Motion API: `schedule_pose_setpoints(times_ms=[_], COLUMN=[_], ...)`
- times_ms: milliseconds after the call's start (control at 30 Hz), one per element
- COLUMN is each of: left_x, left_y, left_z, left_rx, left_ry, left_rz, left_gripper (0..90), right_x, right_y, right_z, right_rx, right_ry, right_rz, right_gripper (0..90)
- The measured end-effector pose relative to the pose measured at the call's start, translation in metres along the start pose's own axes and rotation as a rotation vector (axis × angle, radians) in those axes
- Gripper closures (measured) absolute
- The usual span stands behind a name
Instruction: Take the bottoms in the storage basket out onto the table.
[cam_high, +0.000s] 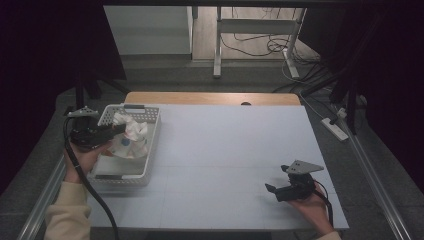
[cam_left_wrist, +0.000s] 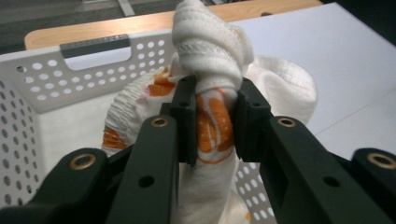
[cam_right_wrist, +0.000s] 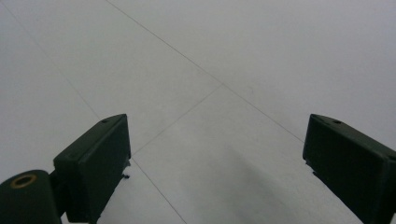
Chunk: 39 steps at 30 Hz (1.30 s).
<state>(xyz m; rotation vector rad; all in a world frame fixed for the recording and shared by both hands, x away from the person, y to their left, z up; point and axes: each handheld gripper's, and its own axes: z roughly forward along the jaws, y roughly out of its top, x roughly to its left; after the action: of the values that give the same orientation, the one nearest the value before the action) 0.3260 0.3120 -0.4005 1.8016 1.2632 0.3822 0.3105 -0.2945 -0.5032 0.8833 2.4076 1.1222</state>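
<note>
Gripping a bunched white cloth with orange print (cam_left_wrist: 212, 116), the left gripper (cam_left_wrist: 214, 119) pinches the fabric tight between its two black jaws over a white perforated laundry basket (cam_left_wrist: 70, 77) at the table's left side. In the high view the cloth (cam_high: 131, 131) sits partly lifted above the basket (cam_high: 152, 145), with more pale fabric lying inside. The right gripper (cam_right_wrist: 217, 158) waits well apart on the bare white tabletop (cam_high: 235, 145), its jaws spread wide with nothing between them. The step in hand appears to be drawing the garment out of the basket; the next move likely calls for raising it clear of the rim and carrying it toward the open table surface.
</note>
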Motion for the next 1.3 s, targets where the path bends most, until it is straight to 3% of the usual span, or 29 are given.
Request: schedule_pose_setpoints(times_ms=[733,1300], left_x=[-0.006,-0.014], left_y=[0.004,0.007], left_z=[-0.014,-0.020], left_rx=[-0.116,-0.160], left_ry=[-0.037,-0.055], left_rz=[0.000,0.016], left_gripper=[73.3,73.2], right_x=[0.000,0.000], right_y=[0.000,0.000], right_z=[0.000,0.000], right_rx=[-0.002,0.000], right_ry=[-0.002,-0.001], right_rz=[0.003,0.002], right_gripper=[7.7,7.7])
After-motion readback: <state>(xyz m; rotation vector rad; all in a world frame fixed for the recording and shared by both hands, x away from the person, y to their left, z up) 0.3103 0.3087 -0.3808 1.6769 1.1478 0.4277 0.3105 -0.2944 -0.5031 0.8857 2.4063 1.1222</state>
